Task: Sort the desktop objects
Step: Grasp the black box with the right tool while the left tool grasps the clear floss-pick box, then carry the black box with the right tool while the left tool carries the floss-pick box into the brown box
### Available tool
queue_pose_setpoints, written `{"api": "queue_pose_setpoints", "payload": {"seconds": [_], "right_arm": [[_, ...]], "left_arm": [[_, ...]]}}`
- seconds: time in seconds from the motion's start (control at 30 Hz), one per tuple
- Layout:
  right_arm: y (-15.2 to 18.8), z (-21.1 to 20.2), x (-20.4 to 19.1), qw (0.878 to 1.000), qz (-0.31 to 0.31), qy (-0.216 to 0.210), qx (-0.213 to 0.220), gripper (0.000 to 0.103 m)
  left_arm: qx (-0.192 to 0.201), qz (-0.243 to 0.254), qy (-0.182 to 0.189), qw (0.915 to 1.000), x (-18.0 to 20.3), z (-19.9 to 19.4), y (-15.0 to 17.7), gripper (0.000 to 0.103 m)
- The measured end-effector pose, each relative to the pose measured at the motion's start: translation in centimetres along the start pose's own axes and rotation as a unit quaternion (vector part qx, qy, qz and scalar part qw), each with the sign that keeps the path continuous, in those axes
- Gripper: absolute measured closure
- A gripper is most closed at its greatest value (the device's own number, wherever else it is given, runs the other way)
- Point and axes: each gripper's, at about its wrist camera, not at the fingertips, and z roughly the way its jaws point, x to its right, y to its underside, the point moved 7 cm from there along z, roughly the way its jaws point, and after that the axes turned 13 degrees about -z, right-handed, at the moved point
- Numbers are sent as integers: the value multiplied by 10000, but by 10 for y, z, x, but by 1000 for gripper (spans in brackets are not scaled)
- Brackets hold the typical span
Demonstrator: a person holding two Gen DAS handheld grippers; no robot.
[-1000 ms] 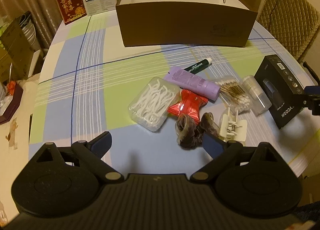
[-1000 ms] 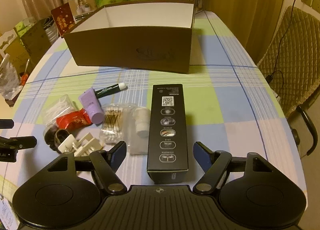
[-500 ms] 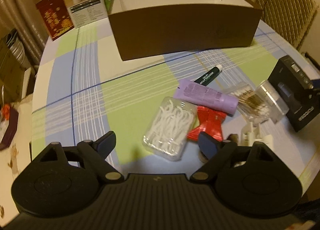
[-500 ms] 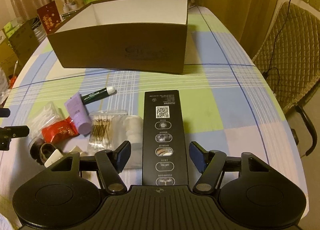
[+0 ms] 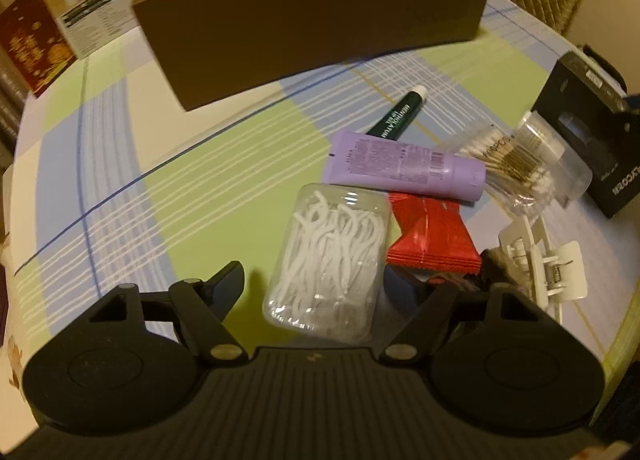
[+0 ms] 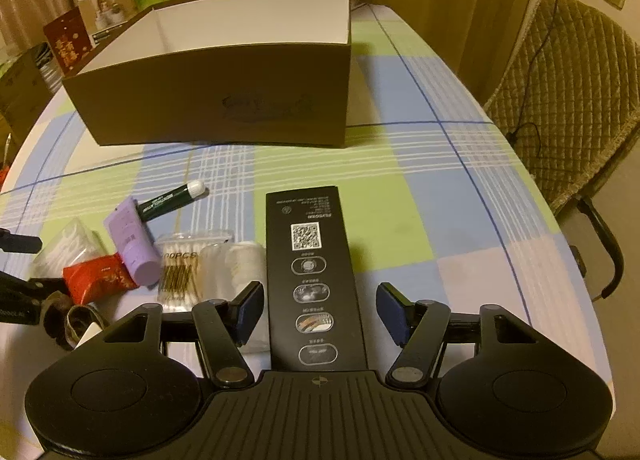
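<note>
Clear plastic box of white floss picks now sits between closing left gripper jaws, no contact yet; right gripper jaws straddle long black carton, still apart, both pickups imminent.

"MENTHOLATUM" runs along the green tube; "100PCS" marks the swab pack.

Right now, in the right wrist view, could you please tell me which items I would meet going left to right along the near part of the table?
Red packet → purple tube → cotton swabs → black box.
</note>
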Motion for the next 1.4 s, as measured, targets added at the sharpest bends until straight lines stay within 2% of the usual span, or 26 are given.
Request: {"api": "queue_pose_setpoints", "payload": {"seconds": [0.1, 0.2, 0.23, 0.53, 0.57, 0.6, 0.7, 0.83, 1.07, 1.4], "right_arm": [[-1, 2, 0, 10000, 18, 21, -29, 42], [-3, 3, -1, 10000, 0, 10, -37, 42], [-3, 3, -1, 10000, -9, 3, -38, 42], [-9, 14, -4, 9999, -141, 4, -88, 42], [-10, 16, -4, 9998, -182, -11, -90, 45], [-10, 18, -6, 9996, -252, -41, -110, 61], [-11, 19, -7, 9991, -403, -89, -126, 62], [-20, 12, -1, 9994, -305, -181, -33, 62], [-65, -13, 22, 9988, -85, -334, 354, 62], [-166, -50, 33, 9900, -96, -580, 1284, 62]], "left_arm": [[-45, 56, 97, 9999, 2, 10, -3, 36], [-77, 57, 214, 9997, 3, 14, -5, 48], [-74, 45, 243, 9997, 3, 14, -6, 50], [-73, -411, -98, 9991, -29, 10, 2, 50], [-89, -477, -146, 9987, -33, 9, 2, 50], [-96, -524, -201, 9984, -37, 8, 3, 51], [-78, -661, -245, 9975, -44, 2, 2, 51], [65, -780, -196, 9967, -47, -12, -8, 51], [457, -871, -50, 9951, -50, -37, -47, 51], [1289, -740, 216, 9887, -46, -69, -147, 51]]}}
